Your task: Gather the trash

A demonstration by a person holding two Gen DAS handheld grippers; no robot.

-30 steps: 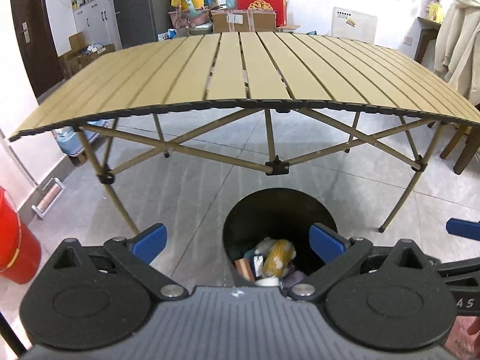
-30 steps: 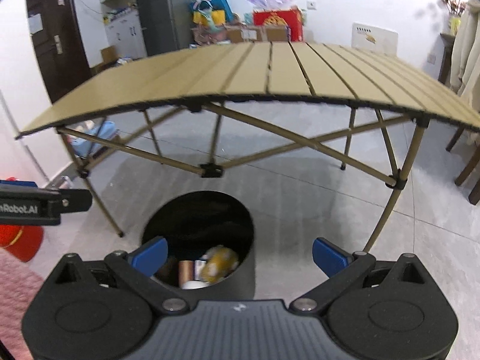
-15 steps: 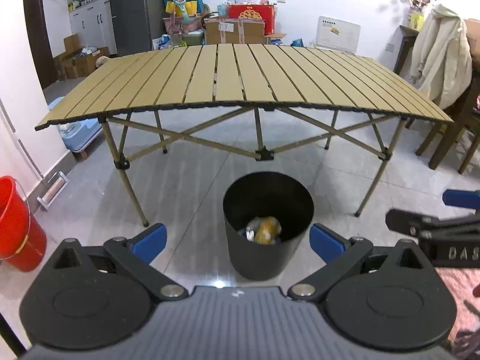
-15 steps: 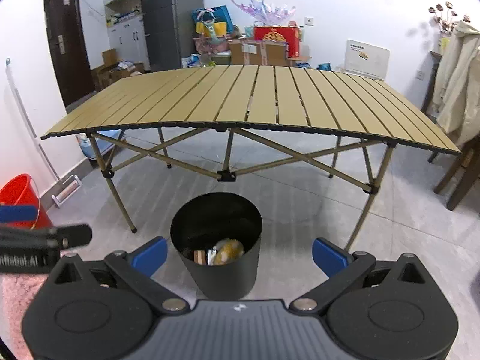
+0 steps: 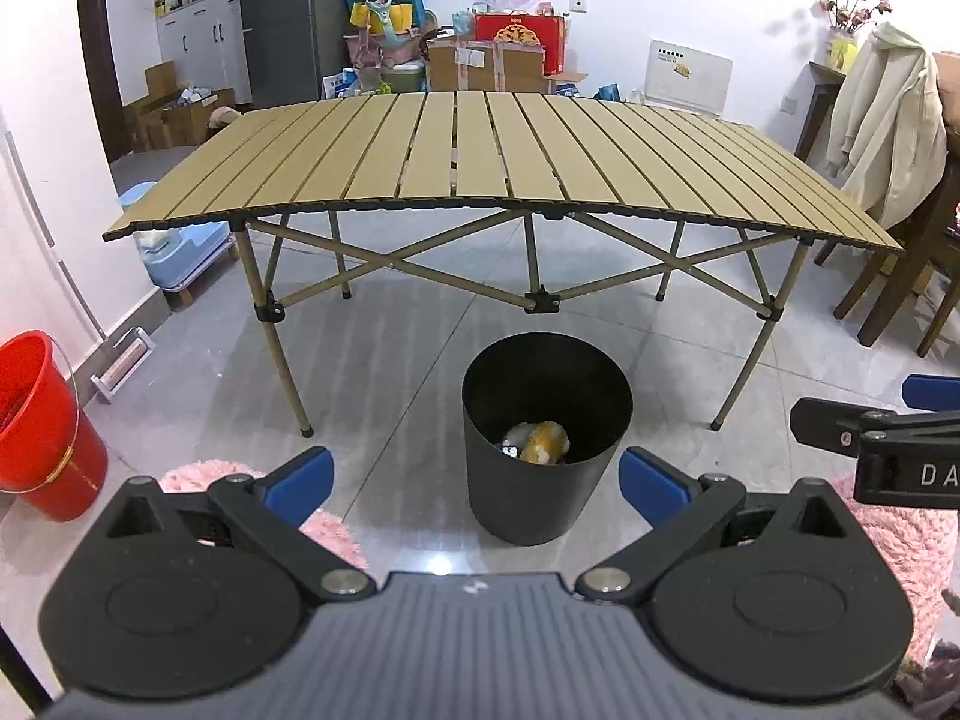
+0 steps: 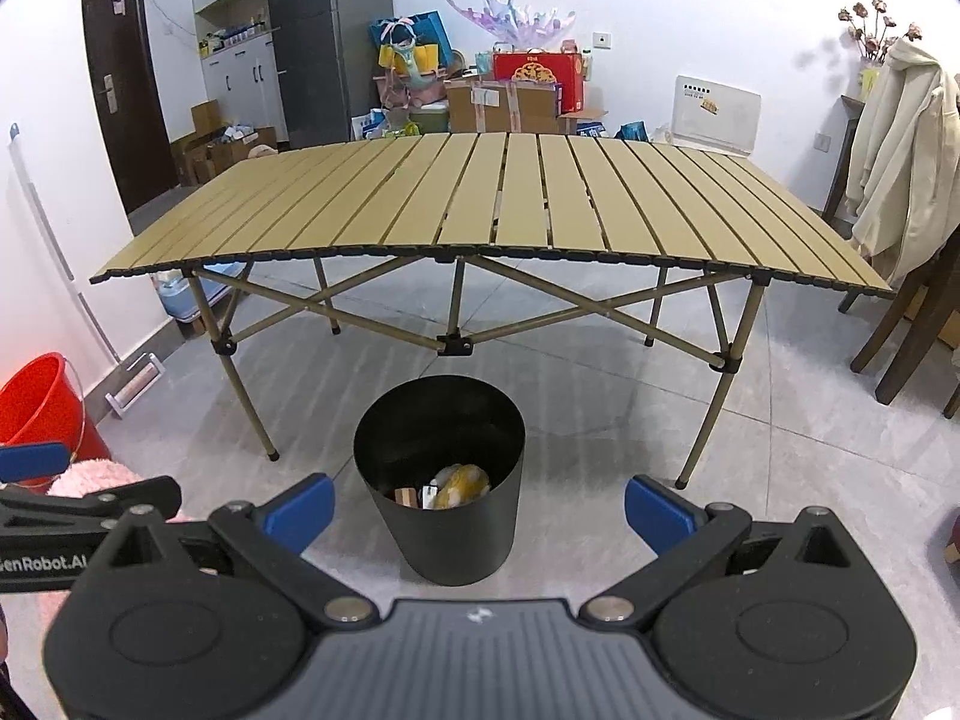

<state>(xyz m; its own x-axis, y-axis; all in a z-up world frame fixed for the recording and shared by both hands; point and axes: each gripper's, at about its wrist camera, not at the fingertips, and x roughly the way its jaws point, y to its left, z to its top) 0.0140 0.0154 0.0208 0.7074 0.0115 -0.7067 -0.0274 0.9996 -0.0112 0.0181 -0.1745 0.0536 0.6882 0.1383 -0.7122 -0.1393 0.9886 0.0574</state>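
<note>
The left gripper (image 5: 474, 477) hung above the tiled floor with its blue-tipped fingers (image 5: 298, 476) spread wide and nothing between them; the right gripper (image 6: 478, 504) was spread the same way and just as bare. Between each pair of tips stood the black trash bin (image 5: 528, 510) on the floor, just in front of the folding slat table (image 5: 480, 156) and close to its centre leg joint. The bin's near wall hid most of what lay inside: from the left wrist view only a yellow-and-white crumpled wrapper (image 5: 543, 443) and a sliver of something white beside it showed, while the right wrist view also caught a brownish packet (image 6: 405, 495) and a small white item, too small to name. Each camera's own housing covered the lower part of its picture, so the floor directly beneath the grippers could not be seen. The right gripper entered the left view only as a black arm cut off at the frame edge, its lettering reading partly. A red bucket (image 5: 42, 426) stood at the left wall, half out of frame, and a pink fluffy rug (image 5: 900, 534) peeked out behind the housing. The tabletop showed bare slats.
</note>
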